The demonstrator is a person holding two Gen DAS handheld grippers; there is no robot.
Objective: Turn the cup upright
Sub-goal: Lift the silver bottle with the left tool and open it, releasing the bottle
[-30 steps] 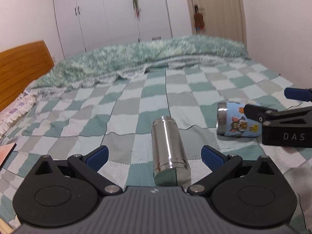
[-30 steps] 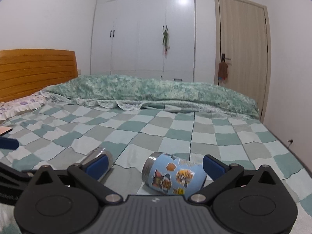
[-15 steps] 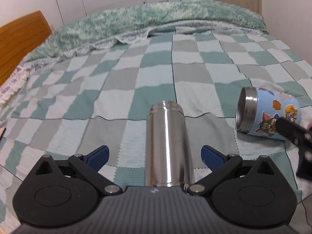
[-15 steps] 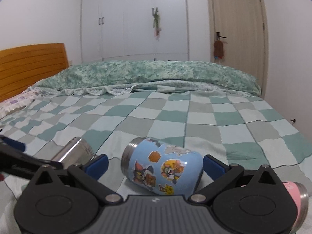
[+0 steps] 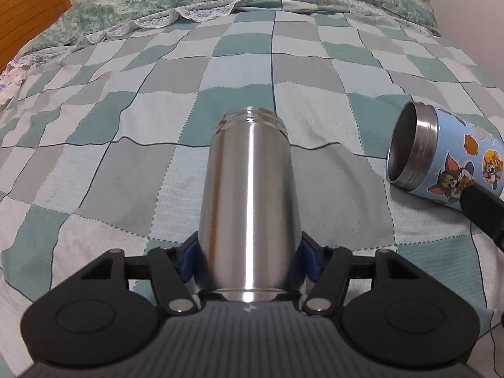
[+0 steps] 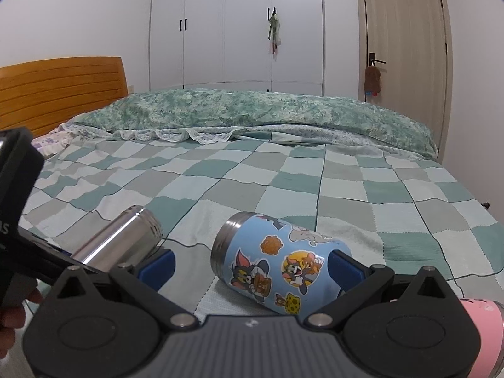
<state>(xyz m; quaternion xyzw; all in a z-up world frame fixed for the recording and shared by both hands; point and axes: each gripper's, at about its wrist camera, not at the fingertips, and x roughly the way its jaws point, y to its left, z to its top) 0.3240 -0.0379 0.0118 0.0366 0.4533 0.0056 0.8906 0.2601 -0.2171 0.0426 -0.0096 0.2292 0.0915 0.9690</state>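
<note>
A steel cup (image 5: 249,195) lies on its side on the checked bedspread, its open threaded mouth pointing away from me. My left gripper (image 5: 249,258) is shut on its lower end, blue pads pressed against both sides. It also shows in the right wrist view (image 6: 119,239). A blue cartoon-sticker cup (image 6: 277,264) lies on its side, its mouth to the left. My right gripper (image 6: 252,264) is open around it, its pads apart from the cup walls. The blue cup also shows in the left wrist view (image 5: 441,160).
The checked bedspread (image 5: 157,110) covers the bed. A rumpled green duvet (image 6: 252,113) lies across the far end. A wooden headboard (image 6: 60,91) is at the left. A pink cup (image 6: 482,330) lies at the lower right. Wardrobe and door stand behind.
My left gripper moved forward and closed on the steel cup. My right gripper moved closer around the blue cup and stayed open.
</note>
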